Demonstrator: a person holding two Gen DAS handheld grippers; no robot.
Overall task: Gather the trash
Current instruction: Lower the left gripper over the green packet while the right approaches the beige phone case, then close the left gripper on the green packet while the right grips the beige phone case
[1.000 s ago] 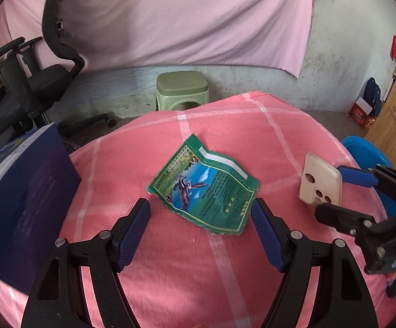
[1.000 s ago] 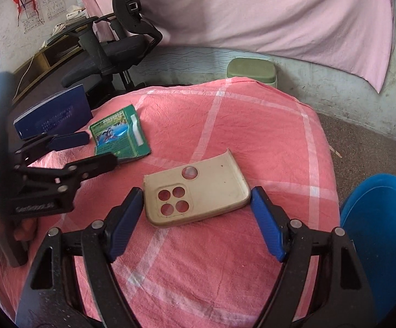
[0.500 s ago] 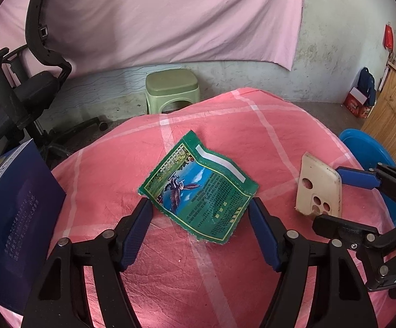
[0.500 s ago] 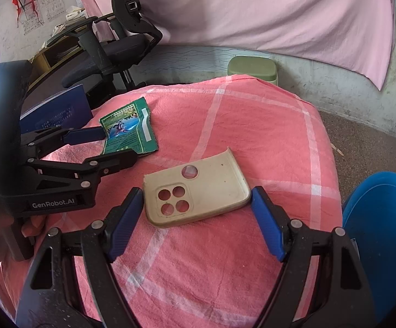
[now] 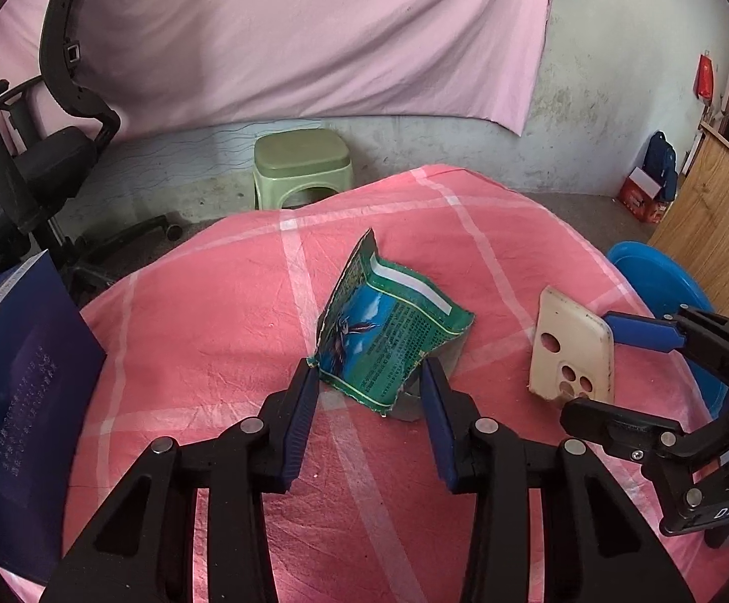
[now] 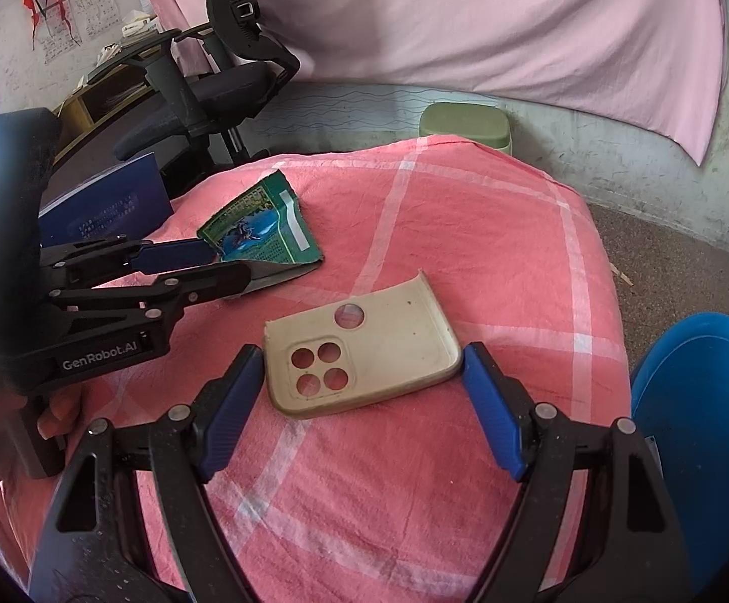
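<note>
A green and blue snack wrapper (image 5: 389,336) lies on the pink checked cloth (image 5: 203,331). My left gripper (image 5: 369,382) has closed on the wrapper's near edge and buckled it upward. The right wrist view shows the wrapper (image 6: 259,236) pinched between the left gripper's fingers (image 6: 173,256). A beige phone case (image 6: 359,352) lies flat on the cloth. My right gripper (image 6: 362,367) is open, its blue pads on either side of the case's near end. The case (image 5: 570,346) and the right gripper (image 5: 611,367) also show in the left wrist view.
A blue bin (image 6: 706,432) stands beside the table on the right. A dark blue book (image 5: 17,402) leans at the table's left edge. A green stool (image 5: 301,161) and a black office chair (image 6: 203,95) stand beyond the table.
My left gripper's jaws have closed from wide open onto the wrapper, which has crumpled and risen off the cloth. My right gripper has stayed open around the phone case.
</note>
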